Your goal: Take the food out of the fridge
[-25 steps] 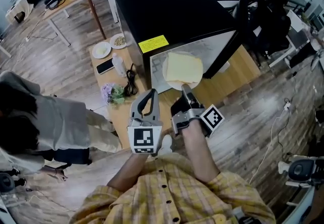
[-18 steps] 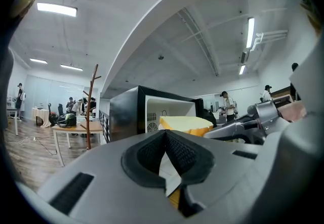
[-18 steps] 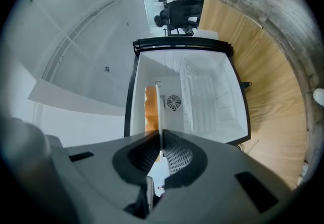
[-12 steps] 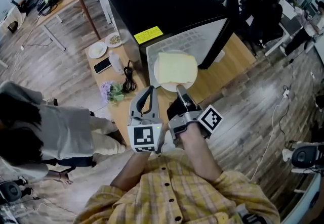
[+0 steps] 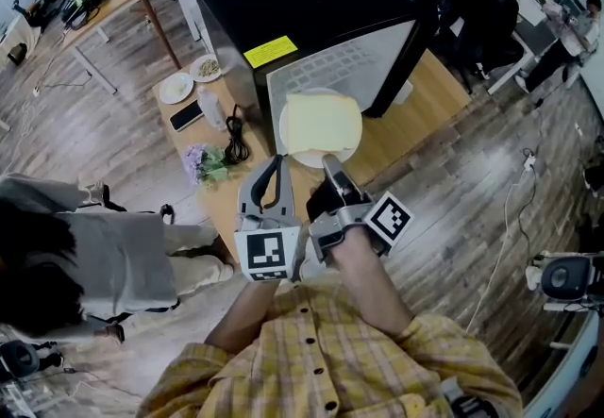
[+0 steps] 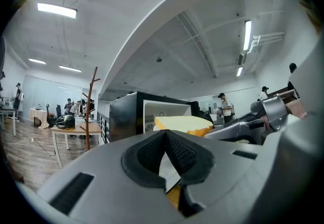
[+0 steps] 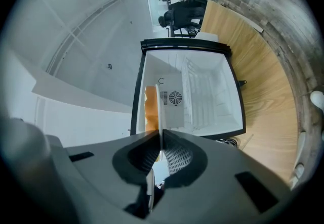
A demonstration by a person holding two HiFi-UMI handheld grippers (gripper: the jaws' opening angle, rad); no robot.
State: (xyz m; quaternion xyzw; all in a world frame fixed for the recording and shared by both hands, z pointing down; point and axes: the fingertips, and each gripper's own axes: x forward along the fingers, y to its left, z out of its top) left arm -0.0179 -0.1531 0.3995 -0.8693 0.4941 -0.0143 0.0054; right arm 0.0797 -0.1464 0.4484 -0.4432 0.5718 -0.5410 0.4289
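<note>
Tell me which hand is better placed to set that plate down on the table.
Right, probably: the right tool grips the plate by its rim; the left tool is shut and empty.

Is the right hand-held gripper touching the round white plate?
Touching. In the right gripper view, the right hand-held gripper pinches the rim of the round white plate, seen edge-on between its jaws.

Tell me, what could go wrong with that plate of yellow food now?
1. The right tool pinches only the near rim of the round white plate. The plate could tip, and the pale yellow slab of food might slide off.
2. The open black fridge door stands close on the plate's right, so a swing that way could bump it.
3. The wooden table is crowded at its left end, so setting the plate there could knock something over.
</note>
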